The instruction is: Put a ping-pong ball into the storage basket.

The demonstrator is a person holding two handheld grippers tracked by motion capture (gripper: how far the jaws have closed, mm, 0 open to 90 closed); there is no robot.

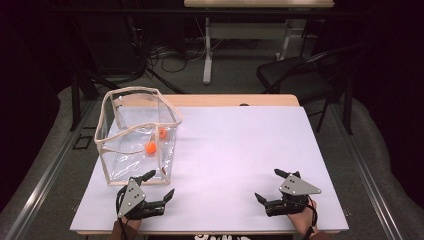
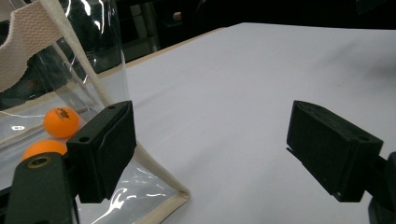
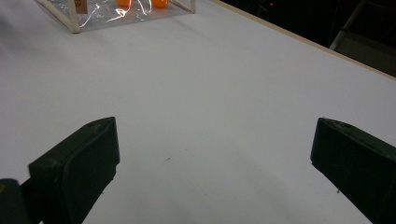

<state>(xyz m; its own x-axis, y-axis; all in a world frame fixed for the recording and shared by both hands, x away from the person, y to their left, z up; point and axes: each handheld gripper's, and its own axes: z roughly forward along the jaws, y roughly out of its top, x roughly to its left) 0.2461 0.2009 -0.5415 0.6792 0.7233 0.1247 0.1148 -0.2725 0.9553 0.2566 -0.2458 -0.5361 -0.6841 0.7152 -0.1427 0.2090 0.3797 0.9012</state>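
Clearly the clear bag [image 1: 137,135] is the thing in play: a see-through, box-shaped pouch with cream cloth trim, standing upright with its mouth open at the top on the left half of the white surface [image 1: 235,150]. Two orange balls [image 1: 155,140] lie on its floor, close together, near the side that faces the middle of the surface.

The left claw [image 1: 161,186] sits just in front of the bag's near corner, its jaws spread wide and holding nothing; one jaw tip is almost at the bag's bottom edge. The right claw [image 1: 272,185] rests well apart from the bag, far across the surface on the person's right, also wide open and empty. So the left hand is much the nearer one, and the bag lies ahead of it and slightly to its left — any reach into or onto the bag would likely fall to that side.

From above, the bag's long side runs away from the person, toward the far edge.

The left gripper view adds what the high view cannot: the bag's trimmed corner seam [image 2: 180,193] lies between the jaws, close beside one jaw, and the balls show through the plastic wall behind it. The right gripper view shows bare surface between its jaws, with the bag far off at the top edge.
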